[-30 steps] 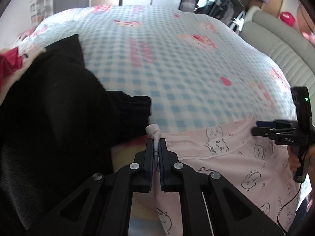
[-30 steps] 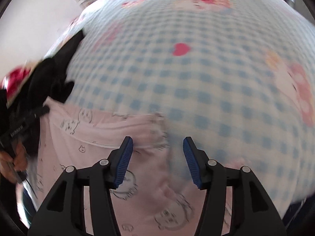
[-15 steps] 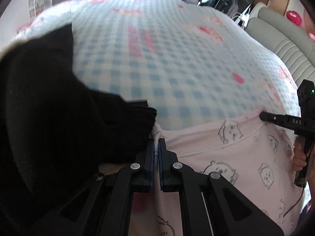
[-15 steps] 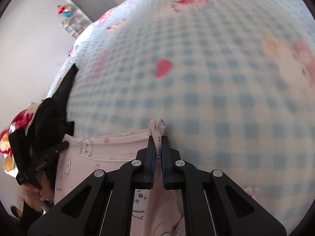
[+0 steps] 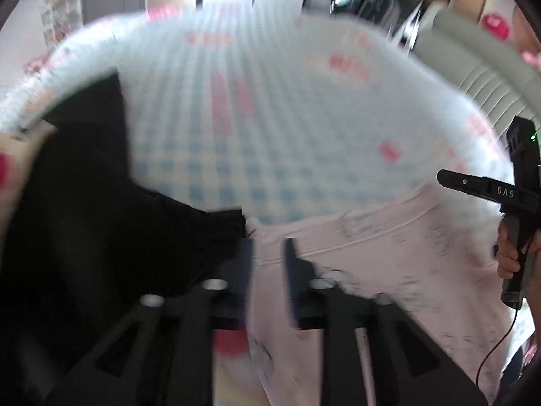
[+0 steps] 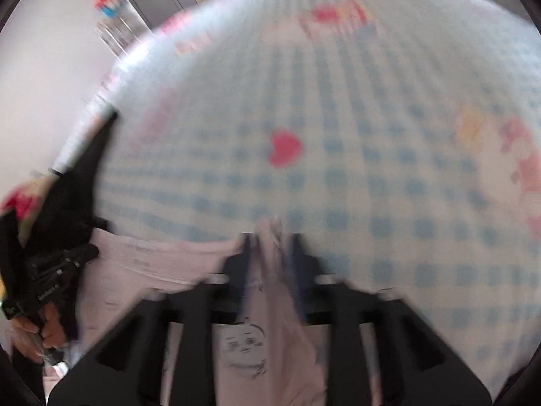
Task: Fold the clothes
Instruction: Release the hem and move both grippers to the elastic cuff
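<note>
Left wrist view blurred, left gripper [image 5: 268, 257] fingers apart over pink garment [image 5: 389, 257] edge, right gripper [image 6: 270, 253] fingers apart w/ fabric between

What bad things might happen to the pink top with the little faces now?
Both grippers' jaws stand apart around the edge of the pink printed garment, so it may slip free and lose its straight line. The left gripper sits right beside the black garment, which could be snagged or dragged along. Both views are motion-blurred, so a fast move might crumple the cloth on the checked bedsheet.
</note>
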`<state>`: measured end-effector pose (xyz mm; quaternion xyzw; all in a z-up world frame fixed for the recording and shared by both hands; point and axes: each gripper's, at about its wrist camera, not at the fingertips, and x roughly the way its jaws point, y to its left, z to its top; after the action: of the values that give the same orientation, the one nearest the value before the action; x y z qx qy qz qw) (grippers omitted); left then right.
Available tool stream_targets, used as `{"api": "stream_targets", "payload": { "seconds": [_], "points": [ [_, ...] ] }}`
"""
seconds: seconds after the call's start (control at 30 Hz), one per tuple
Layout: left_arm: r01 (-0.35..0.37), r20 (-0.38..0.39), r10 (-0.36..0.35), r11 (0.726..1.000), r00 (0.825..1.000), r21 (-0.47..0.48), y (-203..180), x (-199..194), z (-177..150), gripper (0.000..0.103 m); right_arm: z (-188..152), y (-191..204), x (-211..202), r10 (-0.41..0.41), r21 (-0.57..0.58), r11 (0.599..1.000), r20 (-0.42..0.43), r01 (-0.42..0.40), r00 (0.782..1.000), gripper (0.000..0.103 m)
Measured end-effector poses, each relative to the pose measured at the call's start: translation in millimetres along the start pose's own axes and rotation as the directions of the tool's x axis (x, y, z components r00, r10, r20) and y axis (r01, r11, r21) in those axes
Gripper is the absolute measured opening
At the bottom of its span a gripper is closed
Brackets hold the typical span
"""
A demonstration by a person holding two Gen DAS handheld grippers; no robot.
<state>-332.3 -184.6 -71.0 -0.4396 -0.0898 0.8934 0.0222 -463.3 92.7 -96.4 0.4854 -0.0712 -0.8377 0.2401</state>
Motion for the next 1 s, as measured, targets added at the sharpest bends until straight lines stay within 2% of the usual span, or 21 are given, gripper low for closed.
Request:
{"api": "stream_targets", "payload": {
  "seconds": [0.1,0.2,0.33,0.43,0.53,0.57,0.63,0.73,0.77,0.8,0.83,0.93,1.0],
  "points": [
    [0.065,0.090,-0.065,0.998,0.994,0.000,-13.4,-55.1,-28.3,0.043,-5.9,4.0,-66.0,0.039,0.013,0.999,0.095,-0.040,0.995,0.042],
    [0.111,0.066,-0.108,0.993,0.992,-0.041,-25.6,-79.8,-72.3,0.043,-38.6,13.3,-119.8,0.045,0.006,0.999,0.108,-0.046,0.993,0.042],
    [0.156,-0.021,-0.163,0.969,0.986,-0.194,-27.4,-96.3,-150.6,0.041,-124.3,13.4,-164.1,0.036,0.029,0.999,0.049,-0.038,0.998,0.042],
    [0.184,-0.049,-0.210,0.930,0.977,-0.320,-24.0,-107.6,-202.7,0.041,-200.9,0.5,-184.6,0.038,0.113,0.993,-0.005,-0.037,0.999,0.042],
    [0.204,-0.050,-0.244,0.892,0.969,-0.404,-22.7,-108.2,-231.4,0.041,-271.3,-15.3,-201.1,0.019,0.202,0.979,-0.058,-0.007,0.998,0.042],
    [0.227,-0.056,-0.274,0.879,0.960,-0.420,-23.9,-104.6,-237.9,0.041,-290.6,-21.3,-207.2,0.016,0.227,0.974,-0.068,0.000,0.998,0.042],
    [0.269,-0.066,-0.332,0.853,0.941,-0.448,-26.8,-97.0,-250.0,0.041,-305.9,-25.0,-207.9,0.012,0.243,0.970,-0.086,0.009,0.996,0.046],
    [0.304,-0.075,-0.373,0.841,0.925,-0.447,-37.8,-82.5,-252.2,0.041,-324.9,-29.3,-207.0,0.007,0.262,0.965,-0.113,0.023,0.994,0.048],
    [0.305,-0.078,-0.375,0.842,0.924,-0.445,-40.9,-78.7,-251.4,0.040,-331.3,-30.7,-206.7,0.006,0.268,0.963,-0.122,0.027,0.993,0.048],
    [0.291,-0.086,-0.364,0.847,0.928,-0.445,-42.6,-77.0,-250.7,0.033,-337.6,-32.1,-206.4,0.004,0.274,0.961,-0.130,0.032,0.991,0.048],
    [0.273,-0.095,-0.349,0.851,0.932,-0.448,-43.8,-75.6,-250.2,0.020,-344.0,-33.5,-206.1,0.003,0.280,0.959,-0.139,0.037,0.990,0.048],
    [0.230,-0.112,-0.312,0.860,0.943,-0.456,-46.4,-76.8,-249.9,0.013,-363.0,-37.7,-205.2,-0.001,0.298,0.953,-0.166,0.051,0.986,0.047],
    [0.208,-0.117,-0.289,0.866,0.950,-0.454,-47.6,-82.3,-250.6,0.011,-371.2,-39.5,-206.2,-0.008,0.308,0.949,-0.177,0.063,0.984,0.041]
  ]
}}
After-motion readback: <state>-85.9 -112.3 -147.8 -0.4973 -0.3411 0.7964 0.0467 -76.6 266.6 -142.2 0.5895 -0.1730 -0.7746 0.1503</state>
